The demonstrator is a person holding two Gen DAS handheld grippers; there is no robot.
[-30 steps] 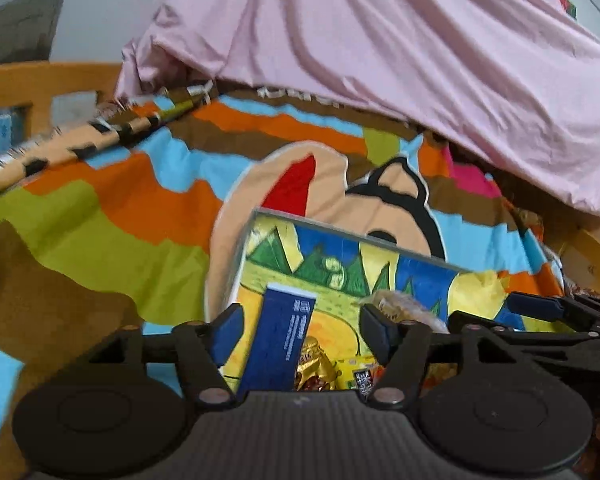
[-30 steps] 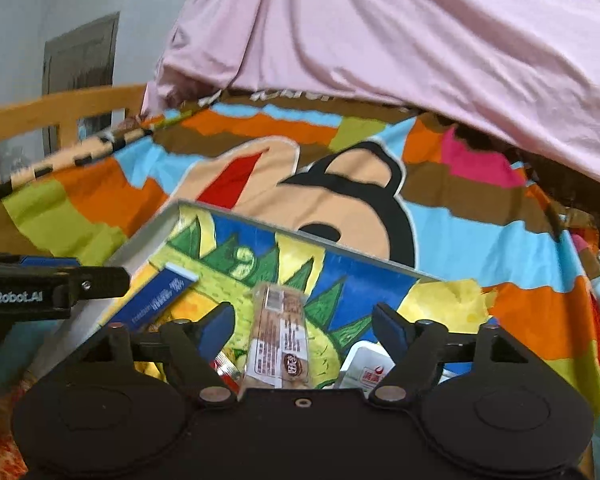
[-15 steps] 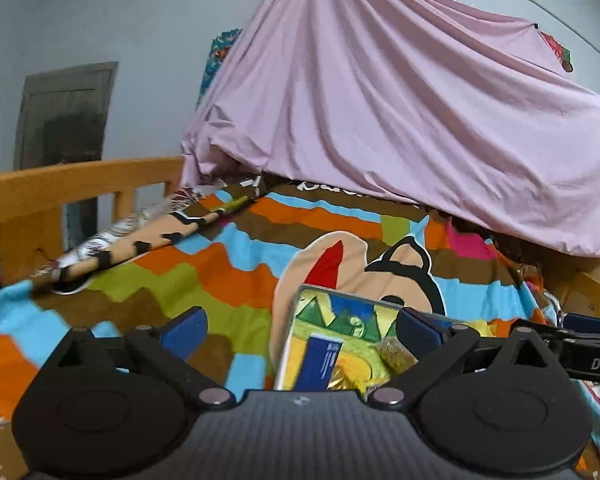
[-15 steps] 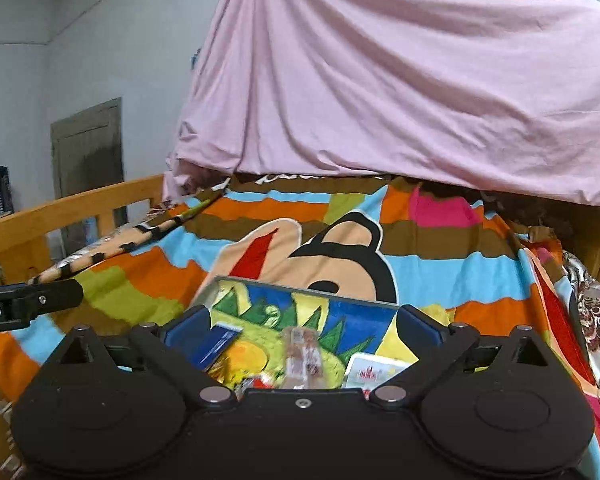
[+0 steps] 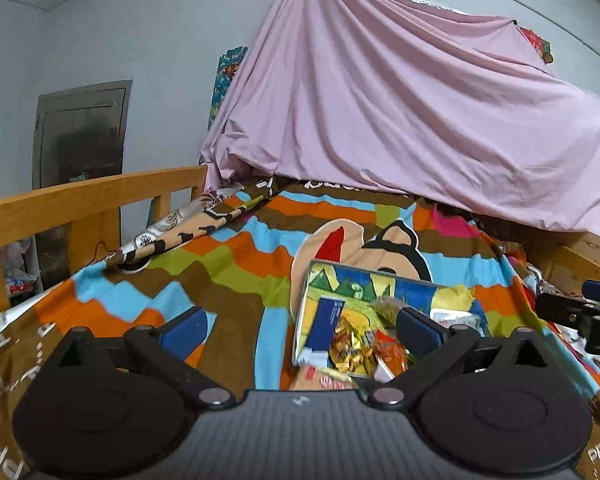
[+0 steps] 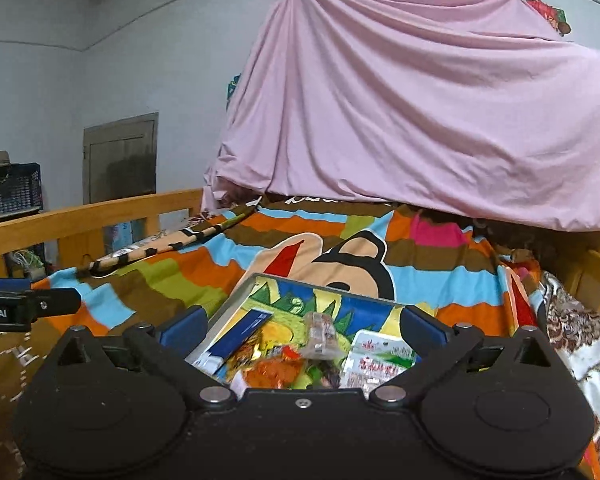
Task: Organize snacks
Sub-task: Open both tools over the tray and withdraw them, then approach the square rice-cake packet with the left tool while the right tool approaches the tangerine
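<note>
left wrist view: left hand-held gripper (image 5: pixel 302 326) wide open, empty. right hand-held gripper (image 6: pixel 302 326) jaws just opened wide, empty. mixed wrapped snacks (image 6: pixel 296 354) lie in colourful printed rectangular tray (image 6: pixel 320 286) on bed. approach low, pick single packets.

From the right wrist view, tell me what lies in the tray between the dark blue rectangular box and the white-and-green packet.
Between the dark blue box and white-and-green packet lie gold and orange wrappers and a clear-wrapped bar.

A bed (image 6: pixel 100 216) bears a striped blanket (image 6: pixel 440 276) and snack tray (image 6: pixel 256 280).
</note>
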